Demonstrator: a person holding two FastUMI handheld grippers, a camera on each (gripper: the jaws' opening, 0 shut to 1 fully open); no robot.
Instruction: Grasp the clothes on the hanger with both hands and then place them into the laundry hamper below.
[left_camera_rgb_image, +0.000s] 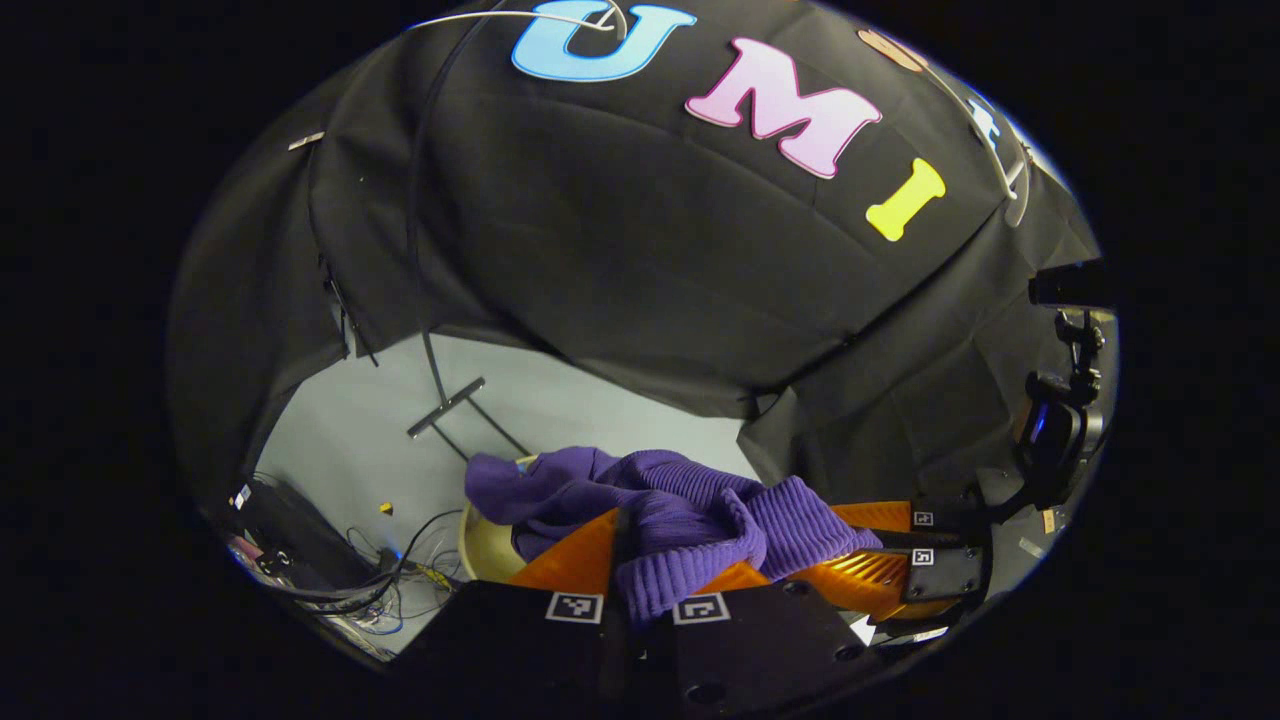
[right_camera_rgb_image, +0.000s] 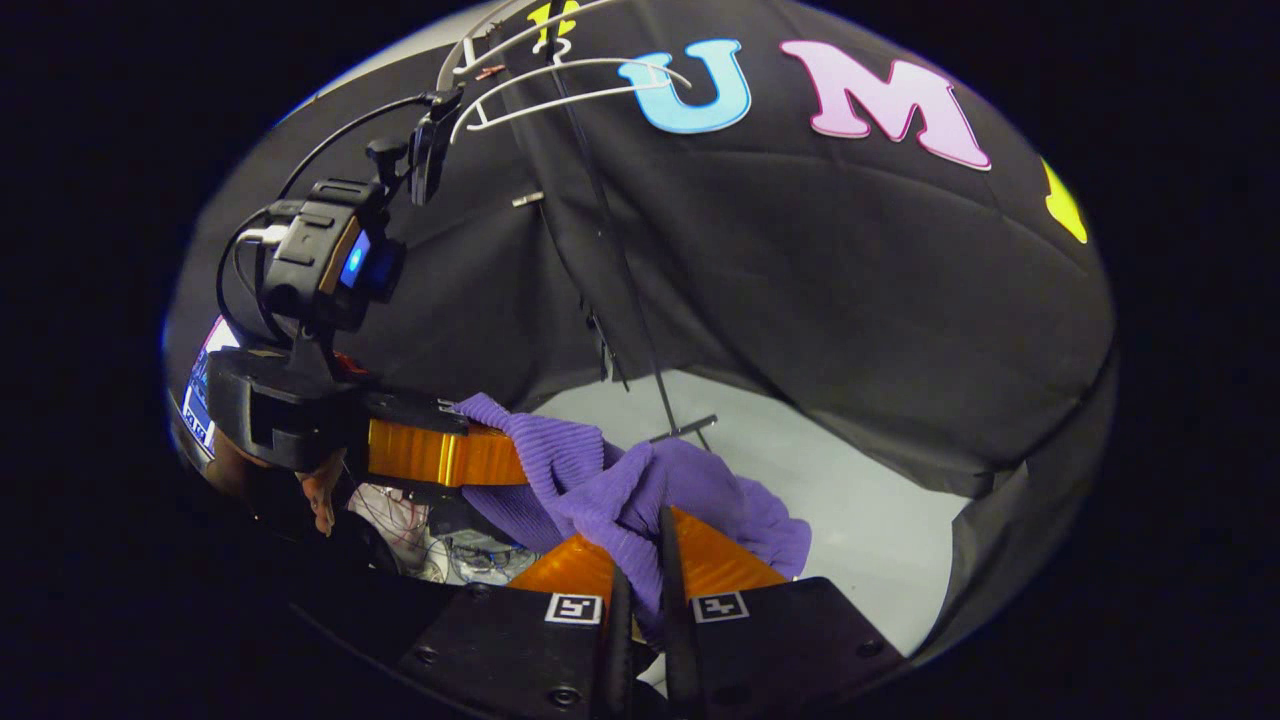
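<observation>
Both claws carry the purple ribbed knit garment (left_camera_rgb_image: 690, 520) above the hamper.
The left claw (left_camera_rgb_image: 628, 560) and right claw (right_camera_rgb_image: 640, 570) are each clamped on its folds; the cream round laundry hamper (left_camera_rgb_image: 485, 550) sits below. Loose cloth could drape outside the rim if released off-centre.

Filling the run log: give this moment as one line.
left gripper: shut on sweater | right gripper: shut on sweater | sweater: off hangers, over hamper | next: lower, release
</observation>
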